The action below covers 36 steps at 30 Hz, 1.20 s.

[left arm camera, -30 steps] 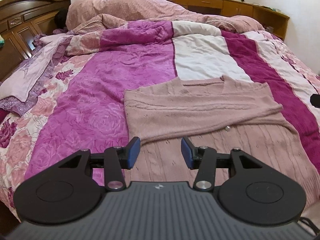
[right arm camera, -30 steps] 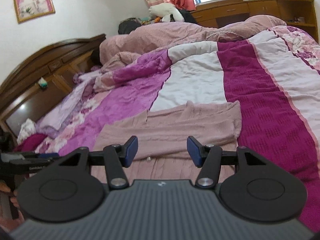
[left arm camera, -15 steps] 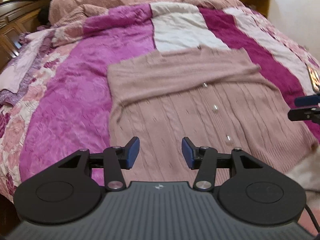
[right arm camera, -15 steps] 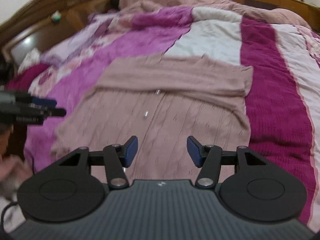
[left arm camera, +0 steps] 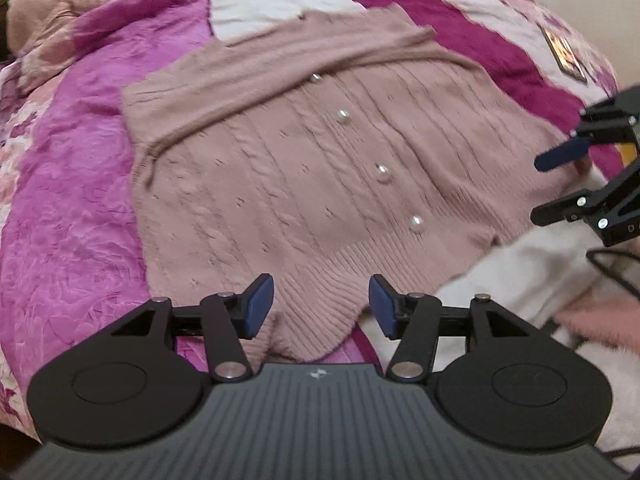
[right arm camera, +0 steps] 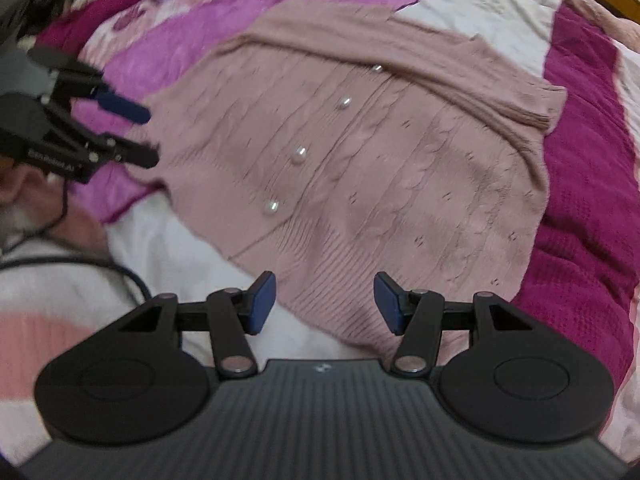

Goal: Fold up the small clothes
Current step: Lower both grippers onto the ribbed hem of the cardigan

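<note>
A dusty-pink knit cardigan [left arm camera: 304, 152] with pearl buttons [left arm camera: 383, 174] lies flat on the bed, its sleeves folded across the chest. My left gripper [left arm camera: 320, 292] hovers over the hem's left corner. Its jaws are opening, and the hem lies beneath them without the pads pressing on it. In the right wrist view the same cardigan [right arm camera: 400, 152] fills the middle. My right gripper [right arm camera: 323, 292] stands open over the hem's right part, nothing pinched. Each gripper also shows in the other's view: the right gripper [left arm camera: 538, 189] at the right edge, the left gripper [right arm camera: 150, 136] at the left edge.
The cardigan rests on a quilt [left arm camera: 72, 184] striped magenta, pink and white. White fluffy fabric [left arm camera: 520, 280] and a black cable [right arm camera: 80, 260] lie at the bed's near edge. A small framed picture [left arm camera: 564, 52] sits on the quilt at the far right.
Both grippers came down and tipped toward the cardigan's hem, which now fills the views; the headboard and window have left the frame. The left jaws stand a little wider.
</note>
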Available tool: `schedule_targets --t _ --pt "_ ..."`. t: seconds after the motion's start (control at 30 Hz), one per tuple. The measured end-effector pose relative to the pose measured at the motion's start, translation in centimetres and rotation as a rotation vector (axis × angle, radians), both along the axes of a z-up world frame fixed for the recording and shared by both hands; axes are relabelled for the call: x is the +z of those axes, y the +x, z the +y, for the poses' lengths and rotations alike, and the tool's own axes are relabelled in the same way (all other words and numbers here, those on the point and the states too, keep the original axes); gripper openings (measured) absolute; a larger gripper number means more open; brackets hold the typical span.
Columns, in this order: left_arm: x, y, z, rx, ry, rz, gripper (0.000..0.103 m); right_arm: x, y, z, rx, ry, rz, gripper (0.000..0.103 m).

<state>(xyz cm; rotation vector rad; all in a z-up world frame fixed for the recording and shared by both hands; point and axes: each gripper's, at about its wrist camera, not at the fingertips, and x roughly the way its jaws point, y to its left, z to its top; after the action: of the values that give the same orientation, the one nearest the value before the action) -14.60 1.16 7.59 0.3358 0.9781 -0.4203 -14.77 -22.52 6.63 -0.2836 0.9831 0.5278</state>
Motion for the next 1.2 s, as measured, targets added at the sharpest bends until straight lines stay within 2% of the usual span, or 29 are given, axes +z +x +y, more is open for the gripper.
schedule_targets --t 0.13,0.27,0.37,0.43,0.73,0.97,1.07,1.2 --pt "-1.1 0.0 -0.7 -0.036 0.062 0.040 0.063 -0.5 -0.2 0.7 0.039 -0.046 0.028 0.056" --pt "-2.7 -0.9 -2.0 -0.143 0.150 0.093 0.063 -1.3 -0.4 1.6 0.088 -0.111 0.054 0.056" --pt "-3.9 -1.3 -2.7 -0.172 0.226 0.076 0.064 -2.0 -0.8 2.5 0.146 -0.198 0.029 0.056" --pt "-4.5 -0.8 -2.9 -0.164 0.249 0.065 0.067 -2.5 -1.0 3.0 0.174 -0.251 -0.004 0.056" --pt "-5.8 0.8 -3.4 -0.136 0.313 -0.024 0.070 -4.2 0.3 3.8 0.160 -0.322 -0.064 0.056" --pt "-6.3 2.4 -2.3 -0.023 0.333 -0.102 0.070 -4.7 0.9 3.9 0.126 -0.347 -0.119 0.056" --pt "-6.7 2.6 -1.9 -0.020 0.314 -0.088 0.070 -4.8 0.9 3.7 0.139 -0.353 -0.101 0.056" --pt "-6.8 2.4 -2.0 -0.041 0.319 -0.113 0.070 -4.5 0.8 3.8 0.210 -0.369 -0.071 0.057"
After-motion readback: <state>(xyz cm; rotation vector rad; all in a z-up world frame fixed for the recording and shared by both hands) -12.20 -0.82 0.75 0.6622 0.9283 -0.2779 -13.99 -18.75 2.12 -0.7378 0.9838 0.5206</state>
